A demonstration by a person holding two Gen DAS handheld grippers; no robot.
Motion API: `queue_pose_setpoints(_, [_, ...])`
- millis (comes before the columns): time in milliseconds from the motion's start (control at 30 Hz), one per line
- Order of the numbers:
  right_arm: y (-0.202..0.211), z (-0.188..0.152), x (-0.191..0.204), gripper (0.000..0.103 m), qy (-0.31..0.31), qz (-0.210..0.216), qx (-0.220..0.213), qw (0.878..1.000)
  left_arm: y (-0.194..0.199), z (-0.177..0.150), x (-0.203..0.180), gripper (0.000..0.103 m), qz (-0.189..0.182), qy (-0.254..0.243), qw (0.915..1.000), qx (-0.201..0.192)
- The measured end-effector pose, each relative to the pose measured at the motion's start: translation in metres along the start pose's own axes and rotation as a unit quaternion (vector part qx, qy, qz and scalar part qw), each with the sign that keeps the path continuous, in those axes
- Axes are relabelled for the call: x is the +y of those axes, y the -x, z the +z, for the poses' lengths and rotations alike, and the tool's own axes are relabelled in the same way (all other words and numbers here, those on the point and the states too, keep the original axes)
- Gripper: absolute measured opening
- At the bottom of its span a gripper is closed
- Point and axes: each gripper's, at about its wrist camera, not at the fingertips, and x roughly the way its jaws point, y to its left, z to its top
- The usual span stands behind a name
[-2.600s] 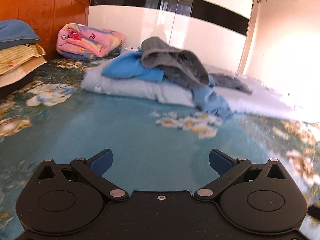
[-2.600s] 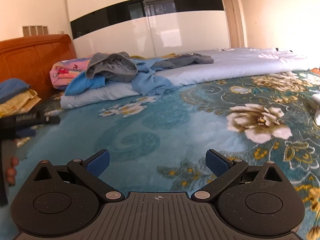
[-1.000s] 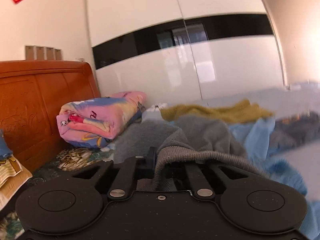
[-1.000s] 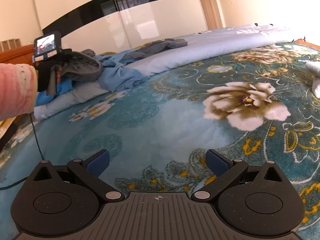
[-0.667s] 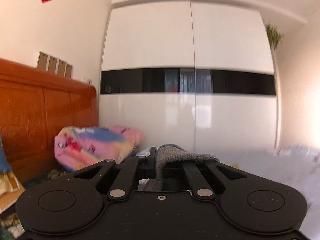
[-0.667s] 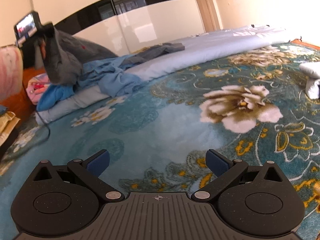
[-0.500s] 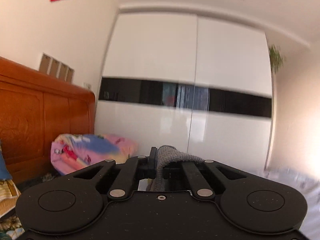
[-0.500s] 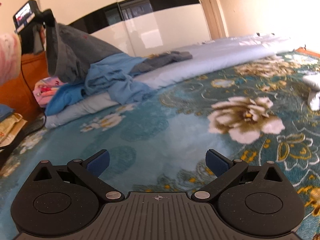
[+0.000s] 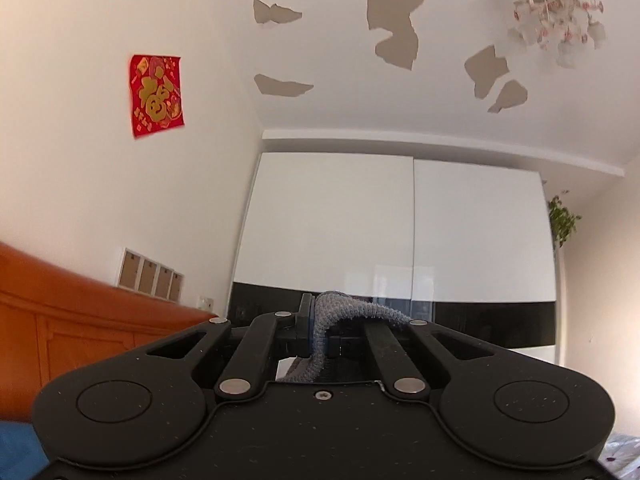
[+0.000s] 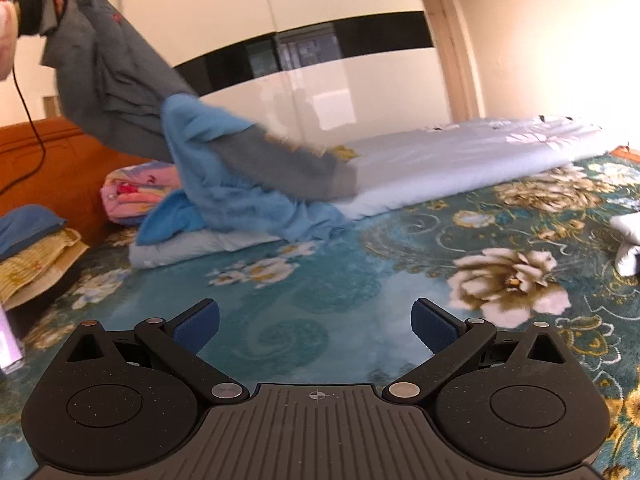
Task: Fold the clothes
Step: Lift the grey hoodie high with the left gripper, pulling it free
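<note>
My left gripper [image 9: 316, 326] is clamped on a fold of the grey sweater [image 10: 116, 80]; its own camera shows only the knit ridge pinched in the jaws, the rest hidden below the body. From my right camera the sweater hangs up and left of the claw, its lower end blurred and trailing onto the blue garment [image 10: 224, 184], so I cannot tell where one ends. My right gripper [image 10: 316, 326] stands wide, nothing in it, over the floral bedspread [image 10: 360, 280].
</note>
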Motion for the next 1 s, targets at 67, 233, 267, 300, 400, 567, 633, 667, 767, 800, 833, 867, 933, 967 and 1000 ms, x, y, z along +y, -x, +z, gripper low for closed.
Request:
queue_pose_setpoints(67, [0.005,0.0,0.009,0.103,0.008,0.01,-0.002,1.0,0.017,0.018,0.009,0.001,-0.008,-0.003,0.9999,-0.007])
queue_pose_setpoints(233, [0.02,0.006,0.027,0.103,0.034,0.026,-0.019,0.999,0.052,0.054,0.026,0.001,-0.047,0.009,0.9988,0.003])
queue_pose_setpoints(267, [0.022,0.007,0.03,0.103,0.036,0.025,-0.024,0.999,0.06,0.06,0.028,0.001,-0.061,0.012,0.9981,0.005])
queue_pose_setpoints(300, [0.025,0.008,0.032,0.103,0.036,0.025,-0.029,0.999,0.069,0.064,0.029,0.001,-0.076,0.013,0.997,0.007])
queue_pose_setpoints(400, [0.032,0.011,0.038,0.103,0.036,0.031,-0.041,0.998,0.104,0.067,0.024,0.001,-0.127,-0.007,0.9917,0.017])
queue_pose_setpoints(567, [0.04,0.009,0.053,0.103,0.059,0.051,-0.036,0.996,0.157,0.04,0.023,0.002,-0.183,-0.042,0.9809,0.049])
queue_pose_setpoints(633, [0.044,0.007,0.058,0.103,0.068,0.058,-0.034,0.995,0.174,0.023,0.027,0.002,-0.199,-0.043,0.9765,0.071])
queue_pose_setpoints(667, [0.046,0.006,0.059,0.103,0.071,0.059,-0.034,0.995,0.184,0.013,0.03,0.002,-0.204,-0.048,0.9746,0.077])
queue_pose_setpoints(767, [0.051,0.003,0.06,0.103,0.075,0.057,-0.035,0.995,0.217,-0.016,0.037,0.002,-0.221,-0.064,0.969,0.089])
queue_pose_setpoints(800, [0.052,0.002,0.059,0.103,0.073,0.056,-0.035,0.995,0.228,-0.025,0.041,0.003,-0.227,-0.065,0.9673,0.093])
queue_pose_setpoints(833, [0.051,0.0,0.058,0.103,0.071,0.054,-0.032,0.996,0.239,-0.034,0.044,0.003,-0.232,-0.066,0.9655,0.097])
queue_pose_setpoints(867, [0.05,-0.001,0.058,0.103,0.068,0.054,-0.028,0.996,0.25,-0.043,0.05,0.003,-0.233,-0.063,0.9651,0.102])
queue_pose_setpoints(933, [0.047,-0.004,0.058,0.103,0.066,0.056,-0.018,0.996,0.27,-0.061,0.066,0.003,-0.222,-0.047,0.9673,0.113])
queue_pose_setpoints(967, [0.045,-0.006,0.059,0.103,0.064,0.058,-0.011,0.996,0.28,-0.069,0.075,0.004,-0.217,-0.039,0.9682,0.118])
queue_pose_setpoints(1000, [0.041,-0.009,0.06,0.103,0.064,0.062,-0.003,0.996,0.291,-0.078,0.083,0.004,-0.206,-0.038,0.9703,0.121])
